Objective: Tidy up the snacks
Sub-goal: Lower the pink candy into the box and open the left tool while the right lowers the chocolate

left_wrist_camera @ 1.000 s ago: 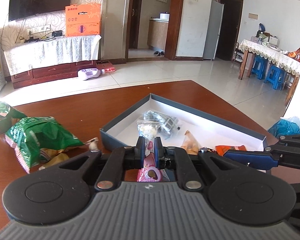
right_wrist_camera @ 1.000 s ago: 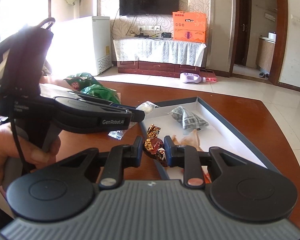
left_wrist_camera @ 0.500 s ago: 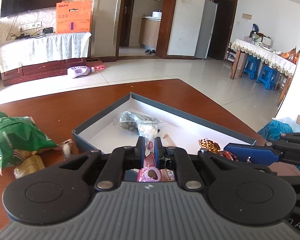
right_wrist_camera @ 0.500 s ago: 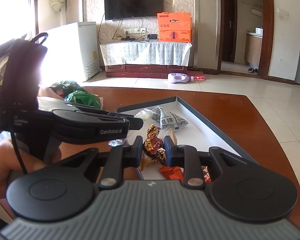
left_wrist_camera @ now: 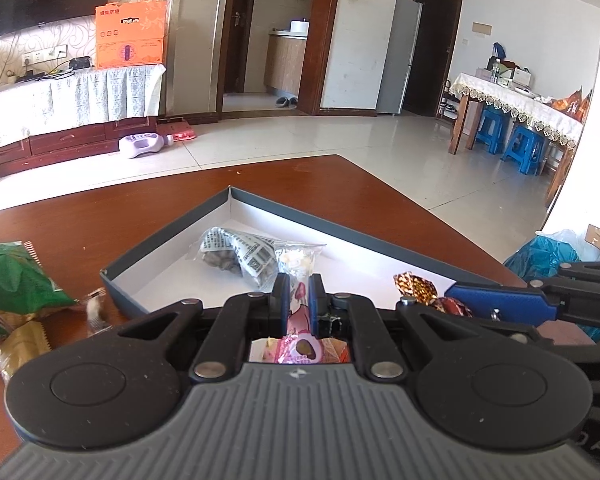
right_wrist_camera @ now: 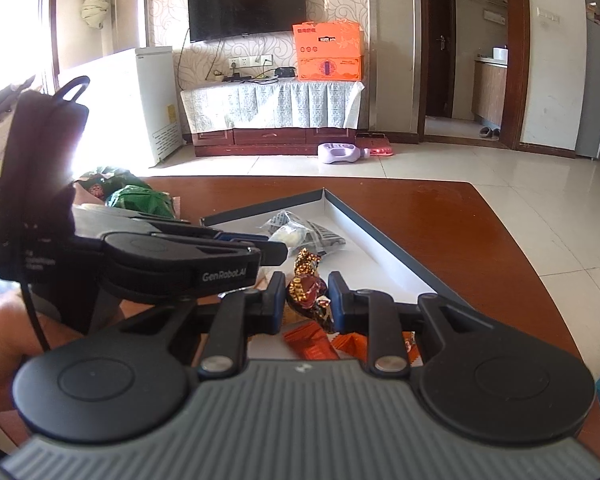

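Shallow box [left_wrist_camera: 168, 240], dark grey walls, white inside, open top, sits on the worktop. Inside, at the far corner: clear bag with black print [left_wrist_camera: 236, 252] holding dark bits. Clear-and-pink packet with white pieces [left_wrist_camera: 298, 270] is pinched upright over the box. Brown-gold foil candy [right_wrist_camera: 306, 286] is pinched too. Orange wrappers [right_wrist_camera: 312, 344] below, probably in the box. Green snack bags [left_wrist_camera: 8, 280] lie outside on the worktop.

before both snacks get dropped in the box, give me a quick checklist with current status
1. left hand-held gripper shut on the clear pink snack packet: ok
2. right hand-held gripper shut on the brown foil candy: ok
3. Both snacks over the box: ok
4. Bare white floor left inside the box for them: ok
5. The two grippers apart from each other: cannot tell, very close
6. Green snack bags also boxed: not ok, on the table
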The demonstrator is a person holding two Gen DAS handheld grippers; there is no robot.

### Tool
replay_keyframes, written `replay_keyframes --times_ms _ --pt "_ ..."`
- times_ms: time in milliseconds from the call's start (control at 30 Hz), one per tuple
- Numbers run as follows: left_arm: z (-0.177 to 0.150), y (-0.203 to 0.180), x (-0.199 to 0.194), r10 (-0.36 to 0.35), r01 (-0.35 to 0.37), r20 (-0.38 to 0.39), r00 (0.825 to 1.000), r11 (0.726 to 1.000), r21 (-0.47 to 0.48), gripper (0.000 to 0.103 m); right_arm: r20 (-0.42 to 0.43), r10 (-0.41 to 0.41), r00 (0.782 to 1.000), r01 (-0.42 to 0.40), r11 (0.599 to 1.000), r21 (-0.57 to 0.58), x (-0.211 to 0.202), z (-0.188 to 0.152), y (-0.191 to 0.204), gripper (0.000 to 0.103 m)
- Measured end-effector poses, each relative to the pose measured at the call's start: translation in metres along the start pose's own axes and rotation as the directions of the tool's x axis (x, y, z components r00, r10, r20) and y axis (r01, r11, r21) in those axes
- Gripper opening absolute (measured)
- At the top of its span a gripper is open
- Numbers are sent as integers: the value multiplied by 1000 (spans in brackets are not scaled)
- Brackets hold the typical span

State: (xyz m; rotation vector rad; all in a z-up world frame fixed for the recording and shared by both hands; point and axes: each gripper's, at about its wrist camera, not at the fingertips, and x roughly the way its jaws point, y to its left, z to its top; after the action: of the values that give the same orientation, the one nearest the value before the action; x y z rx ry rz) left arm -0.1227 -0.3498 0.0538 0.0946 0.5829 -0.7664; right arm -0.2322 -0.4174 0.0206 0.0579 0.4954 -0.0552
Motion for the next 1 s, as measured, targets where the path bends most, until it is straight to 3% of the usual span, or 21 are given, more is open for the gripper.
replay_keyframes --times_ms 1000 --pt "8 4 73 -2 2 -43 999 1000 1 13 -53 -30 998 31 999 14 22 3 -7 26"
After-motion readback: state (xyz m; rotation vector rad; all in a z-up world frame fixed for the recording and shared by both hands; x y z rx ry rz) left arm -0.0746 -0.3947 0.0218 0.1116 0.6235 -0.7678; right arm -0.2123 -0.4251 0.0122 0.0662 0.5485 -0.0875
